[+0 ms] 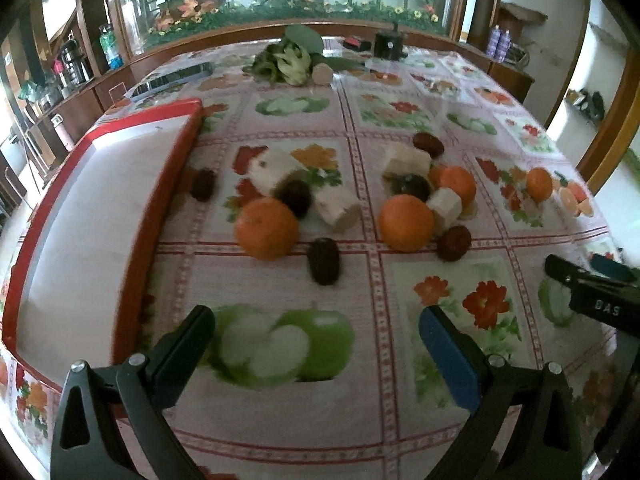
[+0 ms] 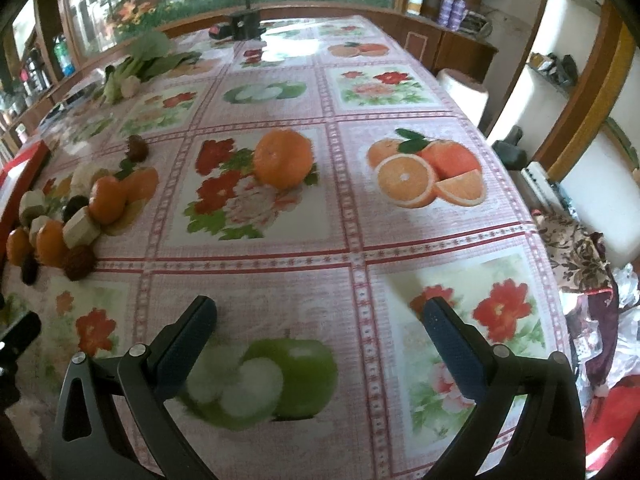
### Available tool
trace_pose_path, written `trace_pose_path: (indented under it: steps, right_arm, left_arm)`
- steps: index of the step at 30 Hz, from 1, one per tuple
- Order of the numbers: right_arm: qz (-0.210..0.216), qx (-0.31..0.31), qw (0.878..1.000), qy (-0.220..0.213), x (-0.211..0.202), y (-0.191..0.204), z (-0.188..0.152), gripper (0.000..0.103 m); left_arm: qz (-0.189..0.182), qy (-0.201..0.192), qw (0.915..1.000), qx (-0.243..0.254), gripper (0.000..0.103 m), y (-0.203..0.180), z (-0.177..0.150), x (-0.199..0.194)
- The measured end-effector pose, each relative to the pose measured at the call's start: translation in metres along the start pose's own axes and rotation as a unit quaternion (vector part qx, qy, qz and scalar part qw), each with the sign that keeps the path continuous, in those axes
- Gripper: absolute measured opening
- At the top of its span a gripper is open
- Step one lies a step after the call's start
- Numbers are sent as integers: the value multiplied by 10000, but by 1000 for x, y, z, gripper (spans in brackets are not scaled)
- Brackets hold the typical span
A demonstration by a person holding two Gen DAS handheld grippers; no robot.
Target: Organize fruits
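Risking a roll: round oranges point(image 1: 267, 228) and slick dark dates point(image 1: 324, 261) lying loose on the glossy tablecloth point(image 1: 360, 420), likely squirting out of a hurried or off-centre pinch, or nudging the pale cut chunks point(image 1: 338, 208) packed against them. Also risking a clash, with the right gripper point(image 2: 316, 328) edging in at 3 o'clock of the left wrist view. Left gripper point(image 1: 316, 326) hovering low over the cloth, jaws spread wide, gripping nothing, fruit heaped at 12 o'clock, red tray point(image 1: 176, 152) at 10 o'clock. Right gripper likewise gaping and empty, a lone orange point(image 2: 283, 159) sitting at 12 o'clock
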State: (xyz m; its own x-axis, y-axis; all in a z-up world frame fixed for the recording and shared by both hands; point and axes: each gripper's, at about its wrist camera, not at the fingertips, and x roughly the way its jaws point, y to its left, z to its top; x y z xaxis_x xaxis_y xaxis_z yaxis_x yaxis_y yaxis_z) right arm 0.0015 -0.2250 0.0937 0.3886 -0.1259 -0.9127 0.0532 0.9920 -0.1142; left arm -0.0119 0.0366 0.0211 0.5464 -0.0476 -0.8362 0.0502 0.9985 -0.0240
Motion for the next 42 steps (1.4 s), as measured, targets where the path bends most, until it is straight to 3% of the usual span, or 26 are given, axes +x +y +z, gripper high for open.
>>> trace_pose_path:
  steps: [4,12,16,19,20,25,36,42]
  right_arm:
    - [484,-73,9988,-24,-7,17,2,103]
    - [1127,-919,9893,-127,-12,79,10,103]
    - [1311,-1224,9838,-59,-4,102,14,94]
    - [1463,-1395,9793,110,3,115,13,67]
    - [1383,-1459,9796,40,3,117,12,65]
    - [1516,-1729,9732,9,0,125,11,30]
    - [1421,-1629,9757,-344,-22,110,3,29]
    - [1294,-1536,9791,-332,-25,96,-5,29]
  left_arm:
    - [-99,-77,9997,189,103,14,-4,-12]
    - [-354,-161,9981,471,103,26,-14,-26]
    - [-452,-138,9979,451,103,31,-14,-28]
    - [-512,-141,9977,419,103,34,-14,-29]
    - [-531,-138,9977,404,103,36,-14,-29]
    - [-658,-8,9974,282,103,42,-13,-24]
    - [-1340,306,9905,-83,102,48,-6,-17]
    - [-1352,277,9903,-182,101,43,21,-7]
